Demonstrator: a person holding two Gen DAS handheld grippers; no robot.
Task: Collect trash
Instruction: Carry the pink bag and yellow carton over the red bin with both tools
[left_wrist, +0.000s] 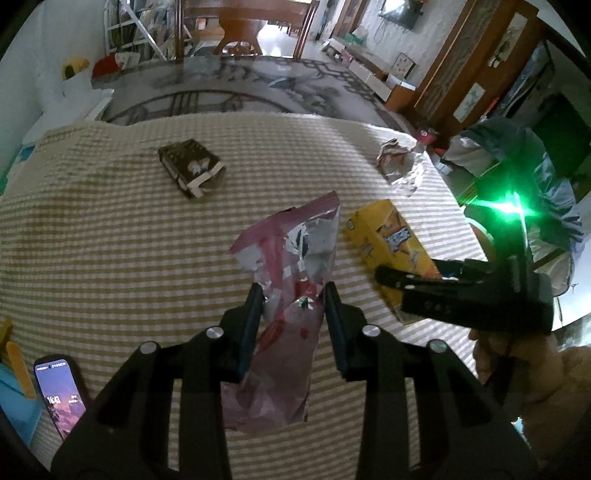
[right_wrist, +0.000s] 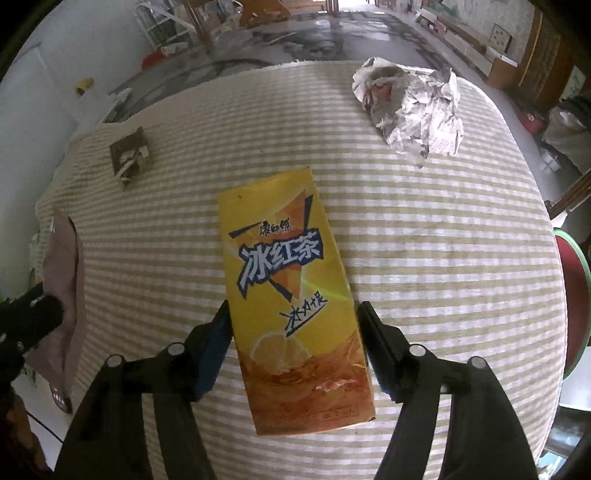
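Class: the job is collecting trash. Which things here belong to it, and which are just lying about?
Job: pink foil wrapper in the left tongs; yellow tea carton between the right tongs; crumpled paper; small brown box.
Lying about: phone; striped cloth.

Patterned stone floor (left_wrist: 258, 85), wooden doorframes (left_wrist: 461, 62)

Striped woven tablecloth (right_wrist: 424, 236) looked matt and rough — pink snack wrapper (left_wrist: 295, 243) had shiny foil lining, yellow tea carton (right_wrist: 291, 295) smooth printed card, crumpled wrapper (right_wrist: 410, 107) creased paper — gripper fingers (right_wrist: 376, 339) matt black plastic.
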